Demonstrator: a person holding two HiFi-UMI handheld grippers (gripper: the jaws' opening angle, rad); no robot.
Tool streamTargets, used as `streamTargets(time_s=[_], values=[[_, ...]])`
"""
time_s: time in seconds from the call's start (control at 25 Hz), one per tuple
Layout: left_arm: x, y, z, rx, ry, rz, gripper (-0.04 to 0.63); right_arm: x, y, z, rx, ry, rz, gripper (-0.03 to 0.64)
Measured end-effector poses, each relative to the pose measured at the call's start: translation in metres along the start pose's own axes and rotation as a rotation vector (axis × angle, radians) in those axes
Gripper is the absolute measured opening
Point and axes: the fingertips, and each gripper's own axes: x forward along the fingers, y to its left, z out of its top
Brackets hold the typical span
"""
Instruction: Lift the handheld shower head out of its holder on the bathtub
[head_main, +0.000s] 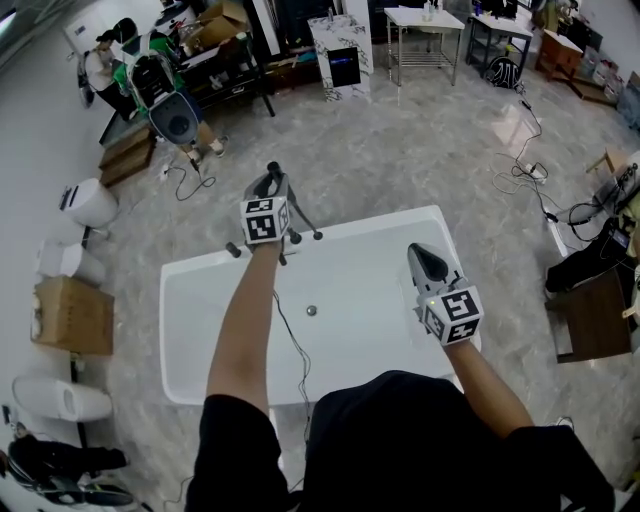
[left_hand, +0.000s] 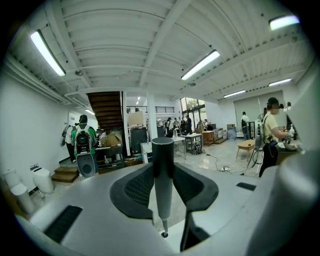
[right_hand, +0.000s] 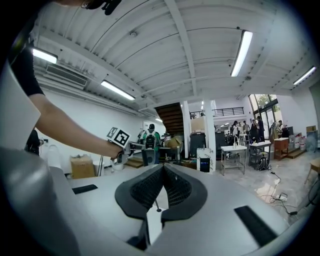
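Observation:
A white bathtub (head_main: 200, 290) lies below me with a small drain (head_main: 311, 311) in its floor. My left gripper (head_main: 272, 182) reaches over the tub's far rim by the dark tap fittings (head_main: 303, 233). In the left gripper view the handheld shower head's dark grey handle (left_hand: 162, 170) stands upright between the ribbed pads (left_hand: 136, 187), which are shut on it. A thin stem (left_hand: 164, 227) hangs from its lower end; the holder is hidden. My right gripper (head_main: 425, 258) hovers over the tub's right rim, its jaws (right_hand: 163, 167) shut with nothing between them.
Toilets (head_main: 90, 203) and a cardboard box (head_main: 72, 315) stand on the floor to the left. A wooden stool (head_main: 590, 315) and loose cables (head_main: 530, 170) lie to the right. People (head_main: 150, 70) and tables (head_main: 425, 25) are at the far side.

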Motion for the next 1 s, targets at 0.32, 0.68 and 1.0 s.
streamTargets(time_s=[0.32,0.68,1.0], values=[[0.007,-0.002,-0.008,-0.008,0.011,0.009,0.114,-0.002,-0.007,-0.002,-0.003,0.003,0.002,-0.002],[0.001,0.01,-0.041,-0.049,0.045,0.052,0.114,-0.009,-0.01,-0.014,0.0,0.03,-0.011,-0.002],[0.009,0.014,-0.039,-0.106,0.041,0.053,0.114,-0.003,-0.007,-0.013,0.003,0.036,-0.006,-0.002]])
